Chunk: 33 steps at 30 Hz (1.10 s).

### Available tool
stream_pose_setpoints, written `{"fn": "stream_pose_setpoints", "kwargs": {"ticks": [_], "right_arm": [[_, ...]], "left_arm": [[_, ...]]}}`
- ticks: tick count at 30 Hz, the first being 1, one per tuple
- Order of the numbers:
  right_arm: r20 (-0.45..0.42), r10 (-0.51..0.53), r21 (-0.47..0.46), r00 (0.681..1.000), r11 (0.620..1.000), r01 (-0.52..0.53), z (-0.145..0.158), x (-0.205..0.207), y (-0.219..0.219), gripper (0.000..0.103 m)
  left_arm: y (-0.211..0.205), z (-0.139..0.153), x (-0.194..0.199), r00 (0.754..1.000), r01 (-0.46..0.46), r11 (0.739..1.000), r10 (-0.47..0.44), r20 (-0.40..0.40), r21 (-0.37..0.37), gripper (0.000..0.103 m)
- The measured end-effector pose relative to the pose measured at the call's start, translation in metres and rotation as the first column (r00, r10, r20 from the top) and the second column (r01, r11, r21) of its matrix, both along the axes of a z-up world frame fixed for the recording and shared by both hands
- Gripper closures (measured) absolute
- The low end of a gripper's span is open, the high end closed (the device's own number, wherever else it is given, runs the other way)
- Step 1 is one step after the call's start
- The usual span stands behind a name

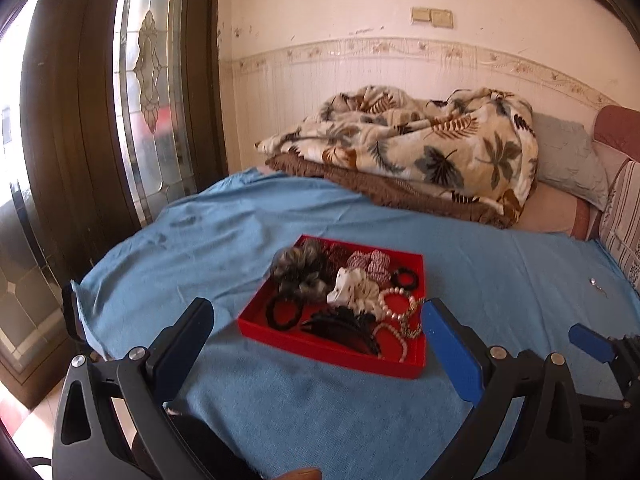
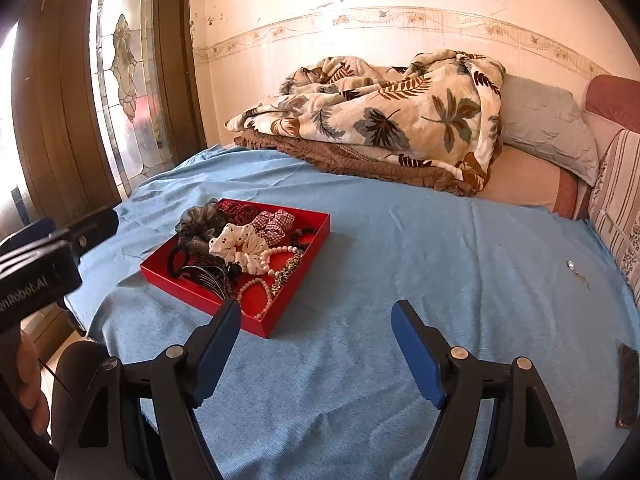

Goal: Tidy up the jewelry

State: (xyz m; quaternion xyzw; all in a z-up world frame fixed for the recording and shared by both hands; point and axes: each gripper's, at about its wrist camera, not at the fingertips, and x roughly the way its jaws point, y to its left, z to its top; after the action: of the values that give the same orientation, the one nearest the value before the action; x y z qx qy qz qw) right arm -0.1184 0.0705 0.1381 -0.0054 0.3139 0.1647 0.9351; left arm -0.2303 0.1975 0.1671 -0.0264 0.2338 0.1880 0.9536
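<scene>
Flat red cardboard tray (image 1: 332, 350) on blue bed cover (image 2: 360, 360), full of soft scrunchies, slippery pearl bracelets (image 1: 394, 302) – light, maybe tangled. Both tools – left tool (image 1: 316, 330), right tool (image 2: 316, 338) – spread wide, empty. Pinch bracelet across its beads.

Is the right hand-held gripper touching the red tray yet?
Apart. In the right wrist view the right hand-held gripper stands open over bare blue sheet, nothing between its fingers; the red tray lies beyond its left fingertip.

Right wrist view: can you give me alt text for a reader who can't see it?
The open right gripper hovers empty over a blue bedspread, beside a red tray filled with scrunchies, bead bracelets and a black hair clip. A leaf-print blanket is heaped by the wall.
</scene>
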Motion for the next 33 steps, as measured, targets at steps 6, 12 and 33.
{"fn": "stream_pose_setpoints", "kwargs": {"ticks": [6,12,33], "right_arm": [[-0.013,0.000,-0.016,1.000,1.000,0.000,-0.001,-0.001,0.004,0.020],[-0.014,-0.011,-0.029,1.000,1.000,0.010,-0.002,-0.003,0.006,0.019],[-0.054,-0.058,-0.059,0.997,0.997,0.054,-0.012,0.005,0.004,0.018]], "left_arm": [[0.004,-0.014,0.005,0.997,-0.003,1.000,0.001,-0.072,-0.024,0.000],[0.004,-0.025,0.006,0.993,0.013,0.998,-0.020,-0.118,-0.059,0.000],[0.004,-0.046,0.009,0.979,0.040,0.994,-0.060,-0.193,-0.105,0.000]]}}
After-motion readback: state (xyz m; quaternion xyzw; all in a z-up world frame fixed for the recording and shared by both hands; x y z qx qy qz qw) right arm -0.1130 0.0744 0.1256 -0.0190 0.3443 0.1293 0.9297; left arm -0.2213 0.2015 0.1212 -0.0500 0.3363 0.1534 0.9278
